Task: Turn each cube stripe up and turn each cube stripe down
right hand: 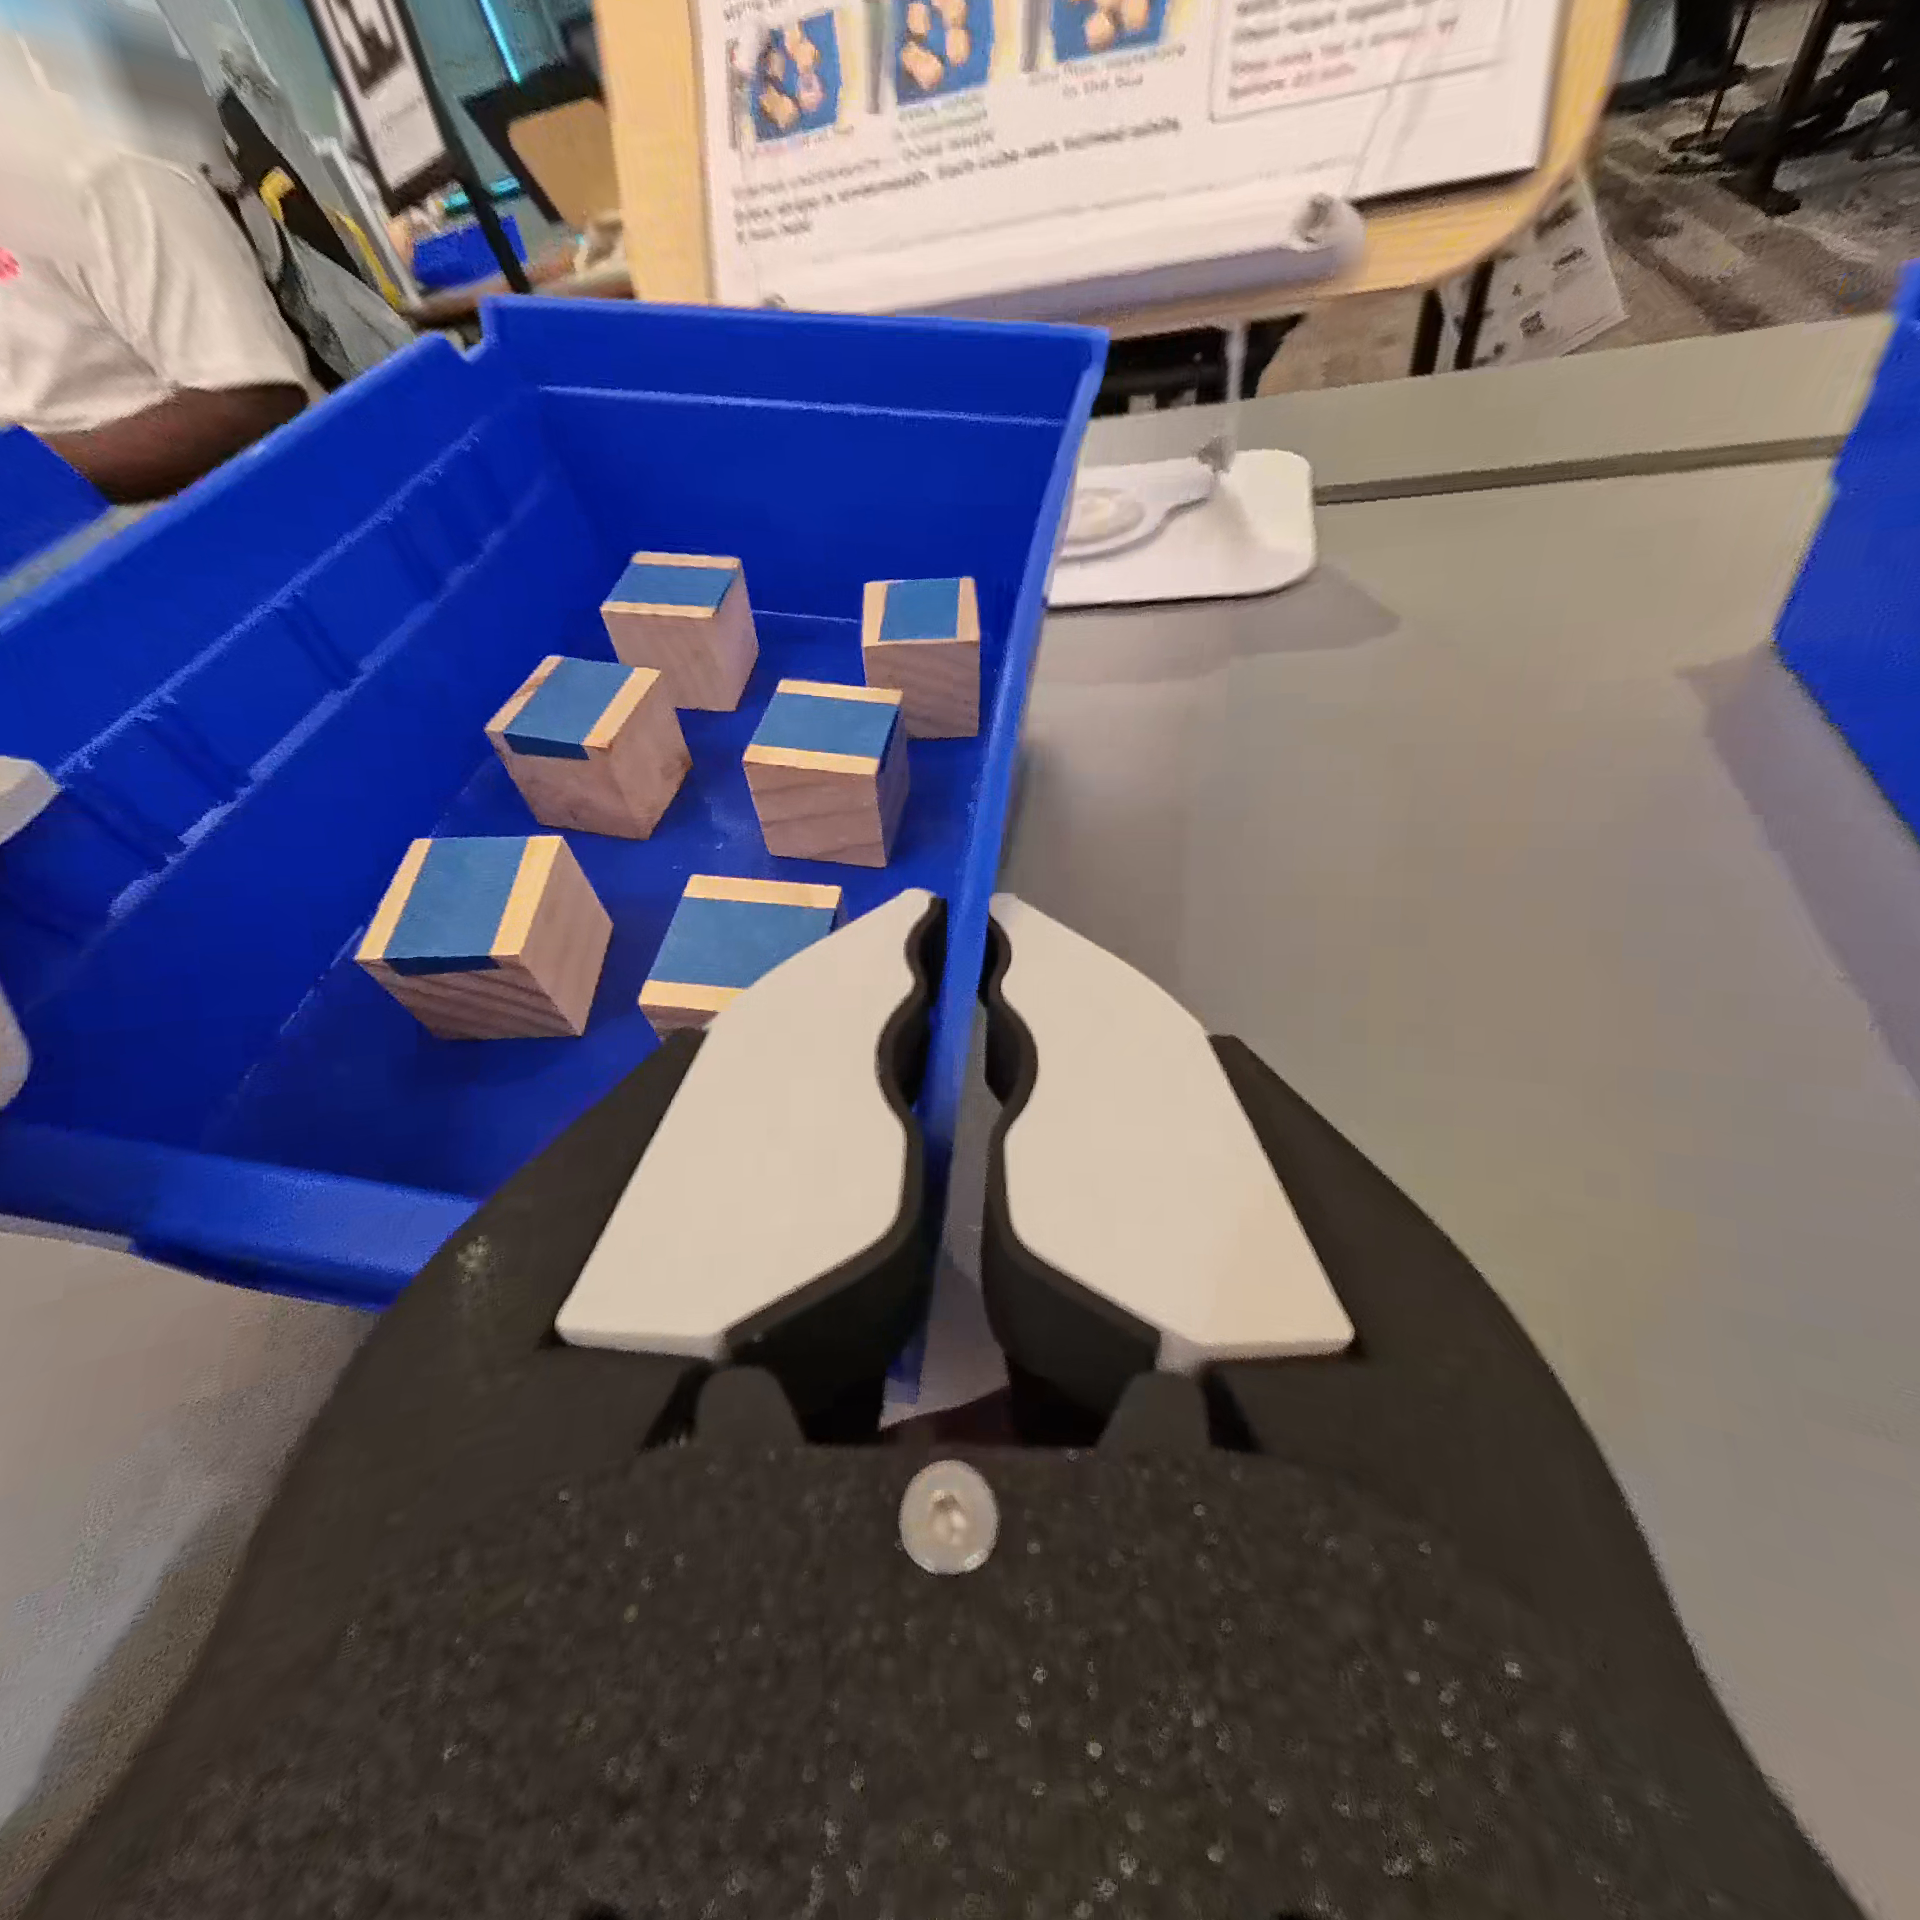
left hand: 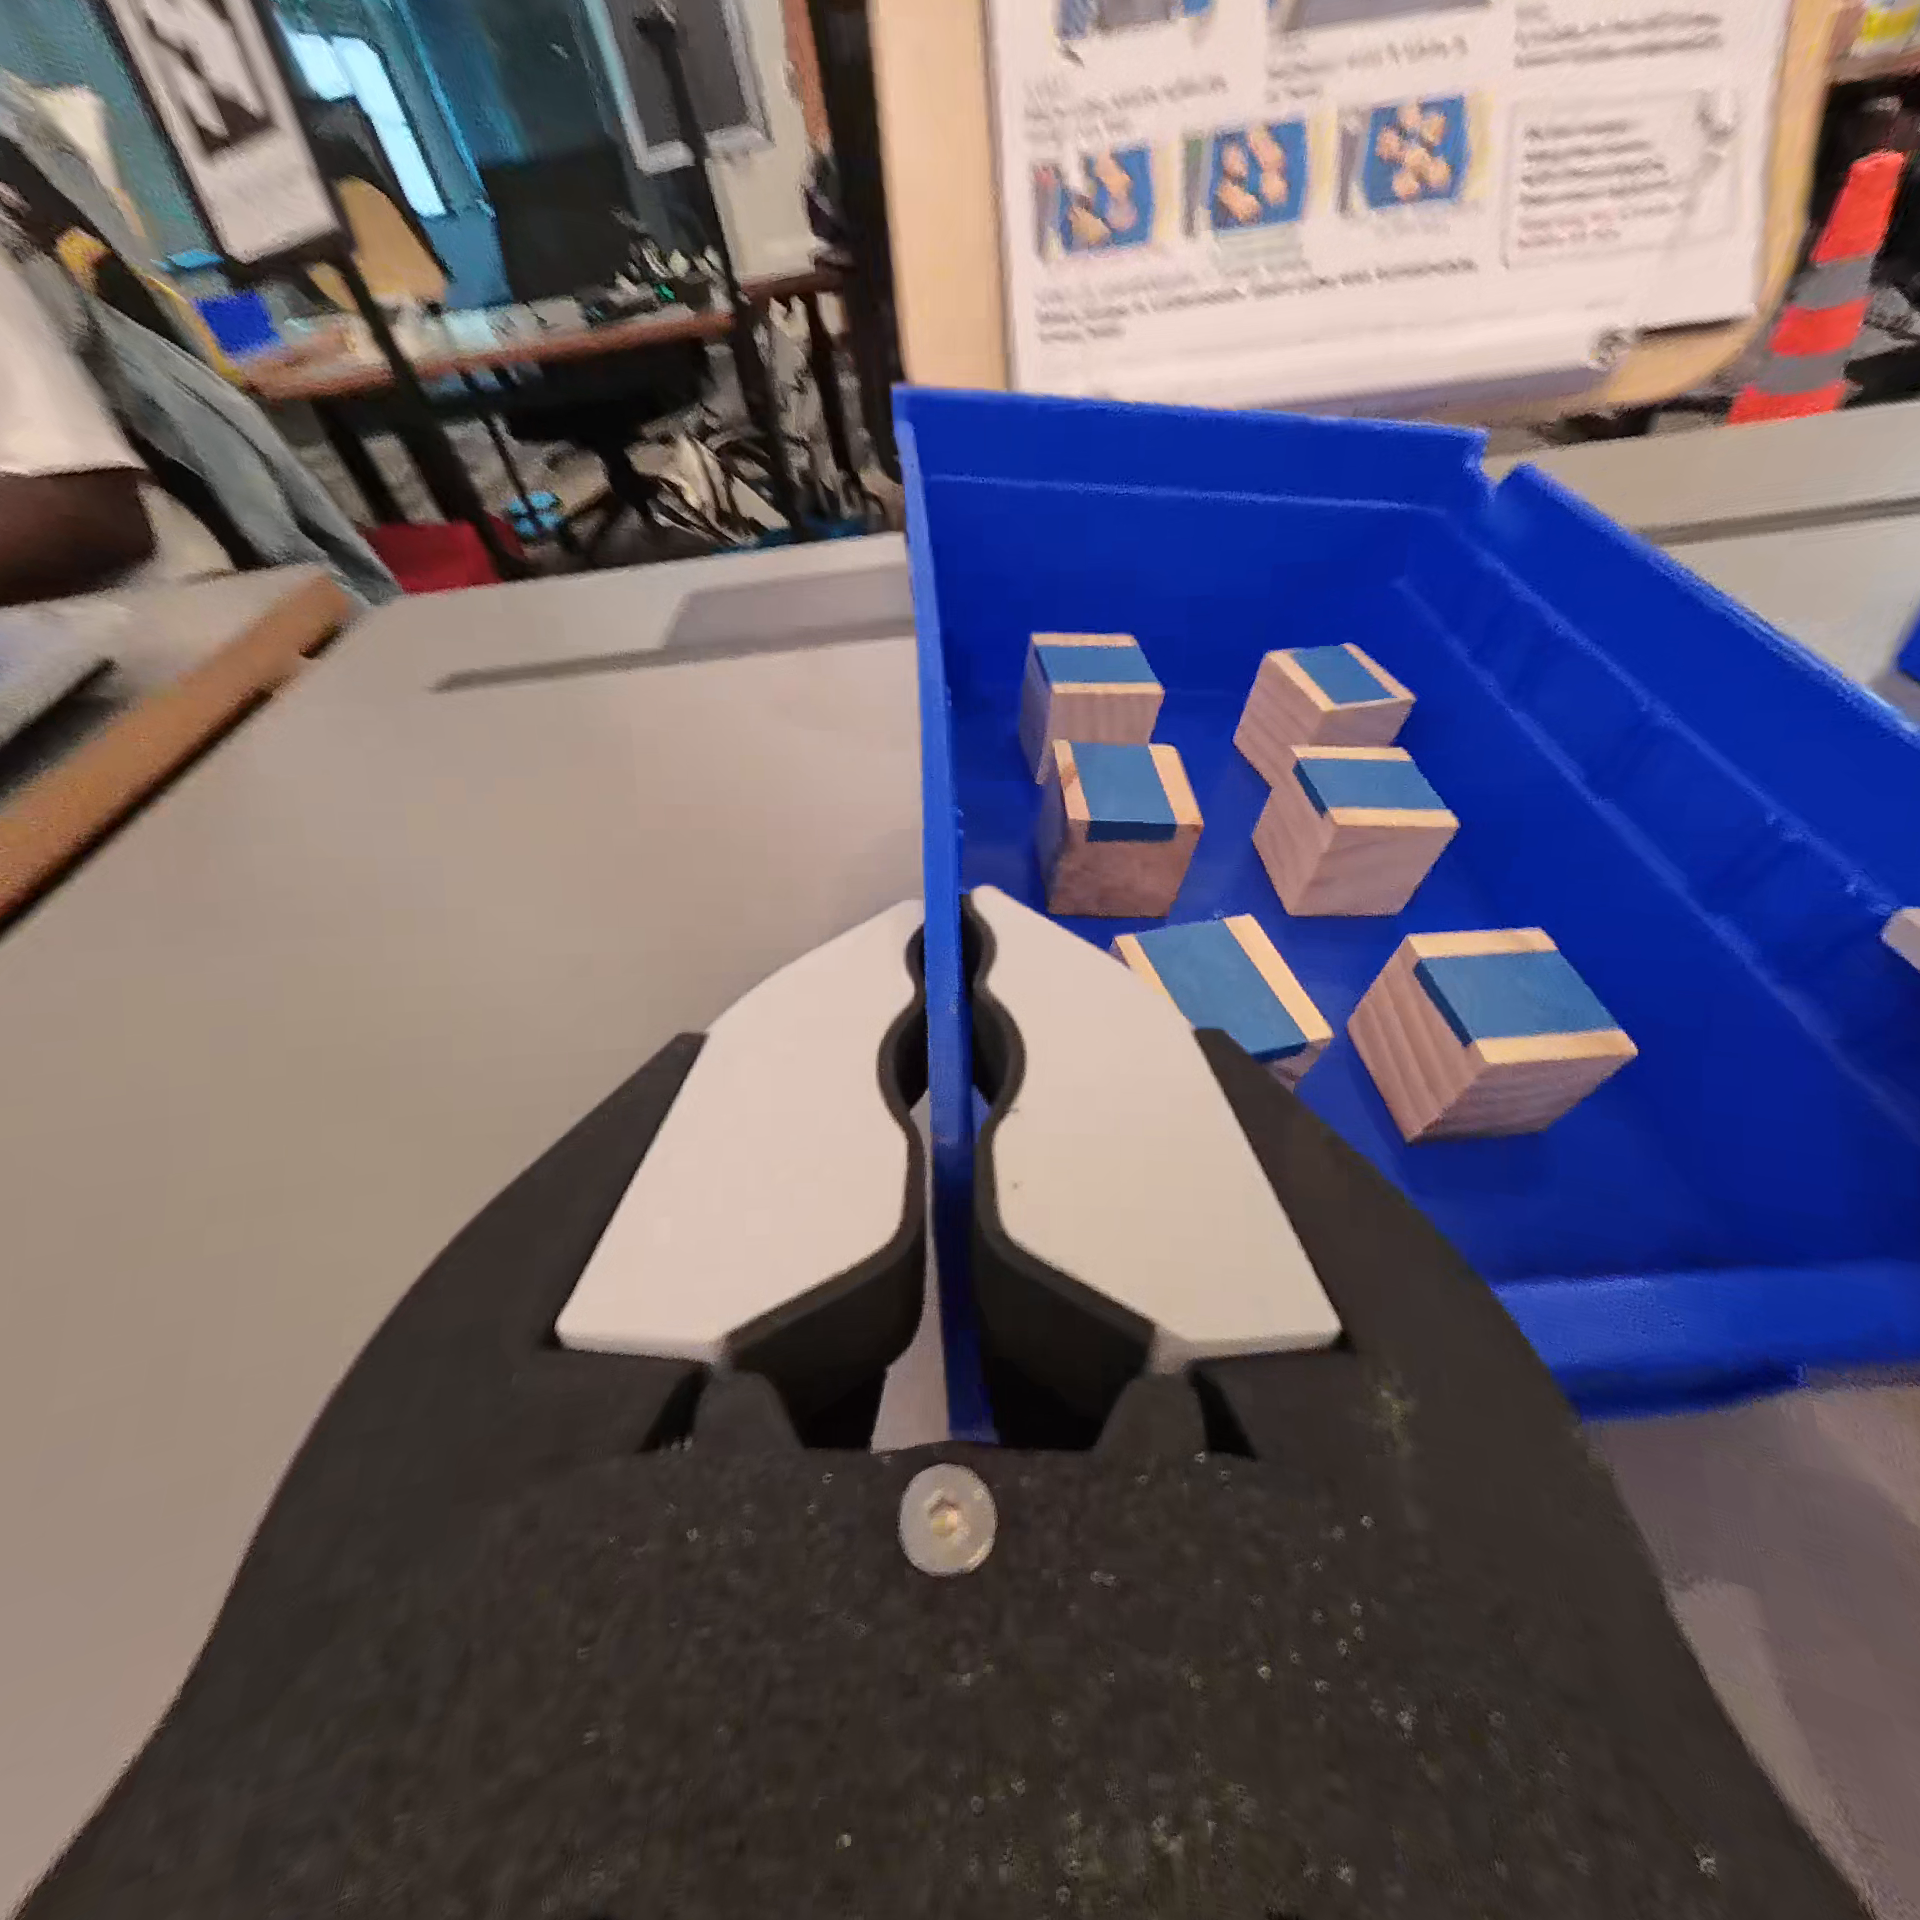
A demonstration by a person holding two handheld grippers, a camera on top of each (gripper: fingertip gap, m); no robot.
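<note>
A blue bin [left hand: 1195, 520] stands on the grey table and holds several wooden cubes [left hand: 1491, 1029], each with its blue stripe face up. My left gripper [left hand: 948, 914] is shut on the bin's left side wall [left hand: 940, 727], one pad outside and one inside. In the right wrist view the same bin [right hand: 779, 447] lies to the left with the cubes [right hand: 483, 935] in it. My right gripper [right hand: 966, 914] is shut on the bin's right side wall [right hand: 1003, 727], both pads pressed on the thin blue wall.
The grey table [right hand: 1455, 935] spreads to the right, with a second blue bin [right hand: 1860, 582] at its right edge and a flat white object [right hand: 1184, 530] behind. A poster board [left hand: 1371, 187] stands behind the bin. A person [right hand: 125, 291] sits at the far left.
</note>
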